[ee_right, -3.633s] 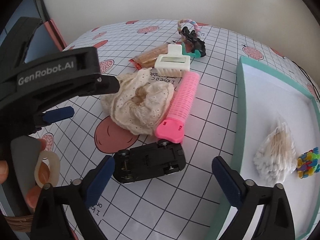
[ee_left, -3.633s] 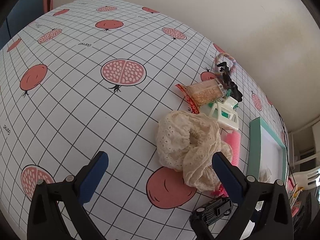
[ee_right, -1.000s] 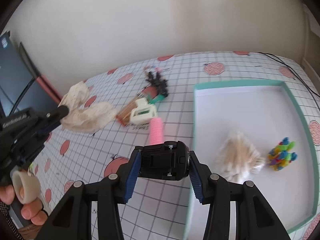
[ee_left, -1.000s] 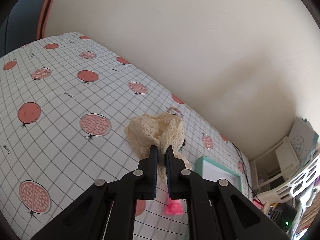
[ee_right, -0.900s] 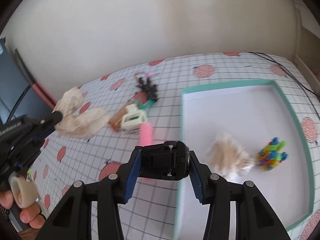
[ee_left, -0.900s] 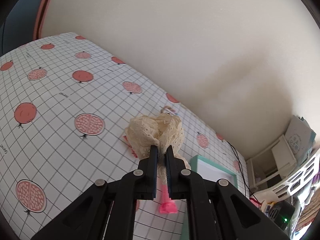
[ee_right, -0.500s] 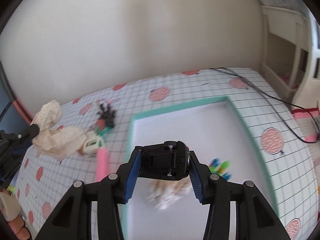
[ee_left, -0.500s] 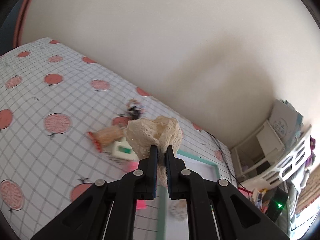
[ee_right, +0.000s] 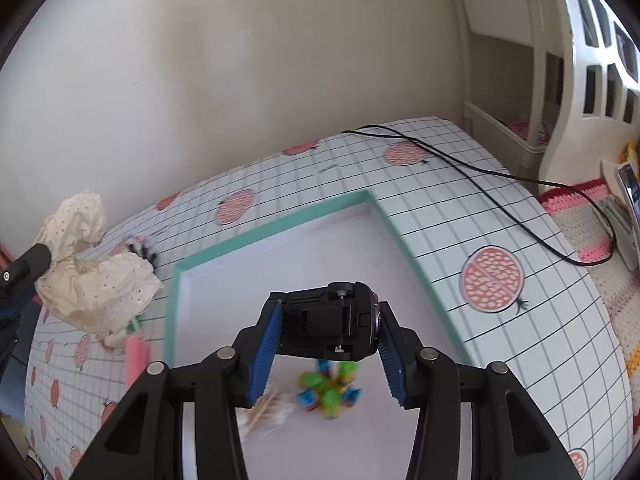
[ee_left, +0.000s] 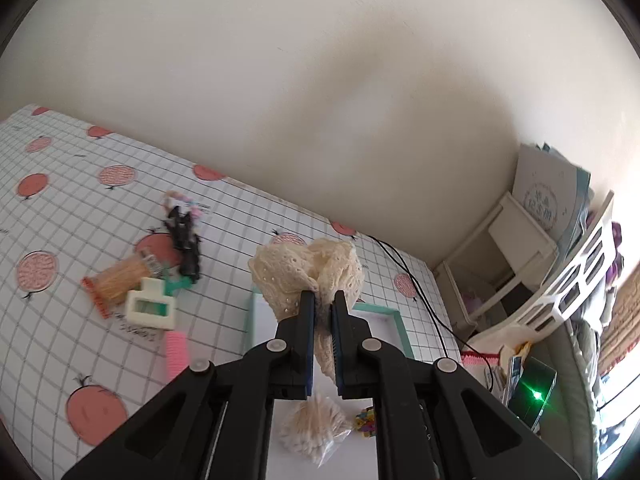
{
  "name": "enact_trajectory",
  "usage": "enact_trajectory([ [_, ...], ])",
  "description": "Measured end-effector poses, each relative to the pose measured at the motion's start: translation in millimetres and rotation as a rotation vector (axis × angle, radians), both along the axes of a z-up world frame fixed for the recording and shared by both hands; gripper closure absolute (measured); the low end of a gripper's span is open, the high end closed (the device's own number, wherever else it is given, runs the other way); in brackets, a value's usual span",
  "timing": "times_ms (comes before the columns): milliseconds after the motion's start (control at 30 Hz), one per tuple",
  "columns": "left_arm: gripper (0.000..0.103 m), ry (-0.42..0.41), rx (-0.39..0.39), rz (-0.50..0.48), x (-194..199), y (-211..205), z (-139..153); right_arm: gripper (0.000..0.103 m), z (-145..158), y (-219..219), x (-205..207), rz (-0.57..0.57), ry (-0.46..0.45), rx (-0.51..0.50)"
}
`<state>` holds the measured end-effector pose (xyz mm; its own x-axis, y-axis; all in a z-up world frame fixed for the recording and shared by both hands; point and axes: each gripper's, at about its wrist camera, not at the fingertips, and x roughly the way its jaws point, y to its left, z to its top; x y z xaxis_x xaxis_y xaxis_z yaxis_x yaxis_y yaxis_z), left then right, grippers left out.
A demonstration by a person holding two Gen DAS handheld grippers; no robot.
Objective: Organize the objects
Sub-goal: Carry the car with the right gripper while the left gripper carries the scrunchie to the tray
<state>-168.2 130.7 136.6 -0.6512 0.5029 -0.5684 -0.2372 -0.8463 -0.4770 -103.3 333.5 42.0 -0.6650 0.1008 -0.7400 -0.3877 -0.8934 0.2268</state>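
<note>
Left wrist view: my left gripper (ee_left: 321, 312) is clamped nearly flat on the cream lace scrunchie (ee_left: 306, 276), held up in the air over the near-left corner of the teal-rimmed tray (ee_left: 394, 322). Cloth bulges above the pads and hangs down between them. Below, inside the tray, I see a bag of cotton swabs (ee_left: 314, 426) and a small multicoloured block toy (ee_left: 368, 428). On the pomegranate-print tablecloth (ee_left: 72, 208), left of the tray: pink hair roller (ee_left: 176, 352), cream hair clip (ee_left: 150, 308), packet of toothpicks (ee_left: 116, 280), black hair claw (ee_left: 186, 246).

Right wrist view: my right gripper (ee_right: 326, 346) grips the black toy car (ee_right: 330, 322) sideways between the blue pads, underside facing the camera. It hangs above the tray interior, over the block toy, which is blurred. Scrunchie and left gripper tip show at far left, outside the rim.
</note>
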Motion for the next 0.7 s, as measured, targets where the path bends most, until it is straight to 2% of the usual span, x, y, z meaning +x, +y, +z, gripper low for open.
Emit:
enact_trajectory([
  [200, 0.095, -0.023, 0.004, -0.035, -15.6, 20.5, -16.7, 0.053, -11.4, 21.9, -5.4, -0.047, -0.007, -0.05],
  [567, 0.095, -0.118, -0.008, -0.028, -37.1, 29.9, -58.0, 0.053, -27.1, 28.8, -14.8, -0.048, -0.042, -0.032],
  [700, 0.095, -0.159, -0.039, -0.027, -39.2, 30.0, -69.3, 0.053, -31.5, 28.6, -14.9, -0.049, -0.061, -0.027],
])
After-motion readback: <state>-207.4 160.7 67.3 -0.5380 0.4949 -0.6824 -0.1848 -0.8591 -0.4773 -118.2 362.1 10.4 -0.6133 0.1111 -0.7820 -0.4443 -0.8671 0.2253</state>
